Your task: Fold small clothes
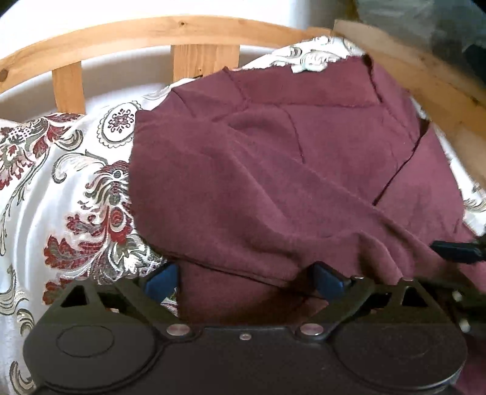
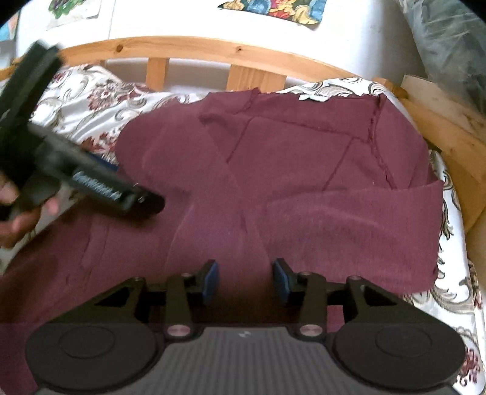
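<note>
A maroon garment (image 1: 273, 170) lies spread and partly folded on a floral bedspread (image 1: 60, 188). My left gripper (image 1: 244, 279) sits at the garment's near edge with its blue pads wide apart. A fold of the cloth lies over and between them, and the pads do not press on it. In the right wrist view the garment (image 2: 303, 170) fills the middle. My right gripper (image 2: 246, 279) hovers over its near part, half open, with nothing pinched. The left gripper (image 2: 130, 185) shows blurred at the left, held by a hand (image 2: 12, 218).
A wooden bed rail (image 1: 152, 30) with slats curves along the far side, and a wooden board (image 1: 425, 79) borders the right. A white wall with pictures (image 2: 273, 9) stands behind. Bare bedspread (image 2: 455, 288) shows to the right of the garment.
</note>
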Motion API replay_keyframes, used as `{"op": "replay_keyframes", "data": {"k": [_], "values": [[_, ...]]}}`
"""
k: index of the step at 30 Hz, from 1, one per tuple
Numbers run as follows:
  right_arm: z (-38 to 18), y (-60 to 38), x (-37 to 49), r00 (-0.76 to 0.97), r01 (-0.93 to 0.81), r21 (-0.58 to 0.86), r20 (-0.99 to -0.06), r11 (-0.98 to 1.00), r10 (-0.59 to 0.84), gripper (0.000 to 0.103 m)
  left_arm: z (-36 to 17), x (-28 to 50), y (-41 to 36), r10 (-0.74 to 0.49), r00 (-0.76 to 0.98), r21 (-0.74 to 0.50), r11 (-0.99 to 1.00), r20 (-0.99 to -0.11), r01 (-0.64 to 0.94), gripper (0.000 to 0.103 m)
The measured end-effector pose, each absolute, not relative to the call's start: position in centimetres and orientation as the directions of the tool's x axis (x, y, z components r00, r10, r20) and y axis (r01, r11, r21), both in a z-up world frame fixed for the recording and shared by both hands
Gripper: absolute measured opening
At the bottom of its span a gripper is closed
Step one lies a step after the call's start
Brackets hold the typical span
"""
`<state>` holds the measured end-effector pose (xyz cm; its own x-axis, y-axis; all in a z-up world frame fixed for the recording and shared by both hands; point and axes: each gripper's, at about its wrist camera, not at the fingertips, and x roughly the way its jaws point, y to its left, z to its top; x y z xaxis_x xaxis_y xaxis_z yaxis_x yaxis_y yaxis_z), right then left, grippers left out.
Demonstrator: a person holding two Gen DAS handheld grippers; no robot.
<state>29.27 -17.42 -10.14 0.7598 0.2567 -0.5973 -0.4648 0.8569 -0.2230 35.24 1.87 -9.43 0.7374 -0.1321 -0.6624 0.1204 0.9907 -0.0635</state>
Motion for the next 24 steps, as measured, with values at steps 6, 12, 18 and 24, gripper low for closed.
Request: {"op": "replay_keyframes", "data": {"k": [6,12,18,24], "values": [[-9.3,-18.9,28.9,0.783,-0.451,-0.276,-0.579,0.848,0.228,0.004,-10.3,34.8,0.7,-0.055,0.746,0.077,0.987,-0.664,0.142,0.092],[-8.9,-20.8,30.3,0.776,-0.451,-0.258,-0.586,0.854,0.232,0.005,-9.9,35.0,0.9,-0.061,0.724,0.093,0.981,-0.687,0.171,0.091],[-8.3,-21.9,28.2,0.799,-0.431,-0.194,-0.536,0.881,0.273,0.059,-8.7,33.7,1.7,-0.096,0.690,0.066,0.977,-0.717,0.204,0.088],[-10.0,-19.8,25.2,0.767,-0.497,-0.290,-0.588,0.818,0.257,0.068,-8.1,30.3,1.9,-0.119,0.646,0.082,0.959,-0.754,0.273,0.090]]}}
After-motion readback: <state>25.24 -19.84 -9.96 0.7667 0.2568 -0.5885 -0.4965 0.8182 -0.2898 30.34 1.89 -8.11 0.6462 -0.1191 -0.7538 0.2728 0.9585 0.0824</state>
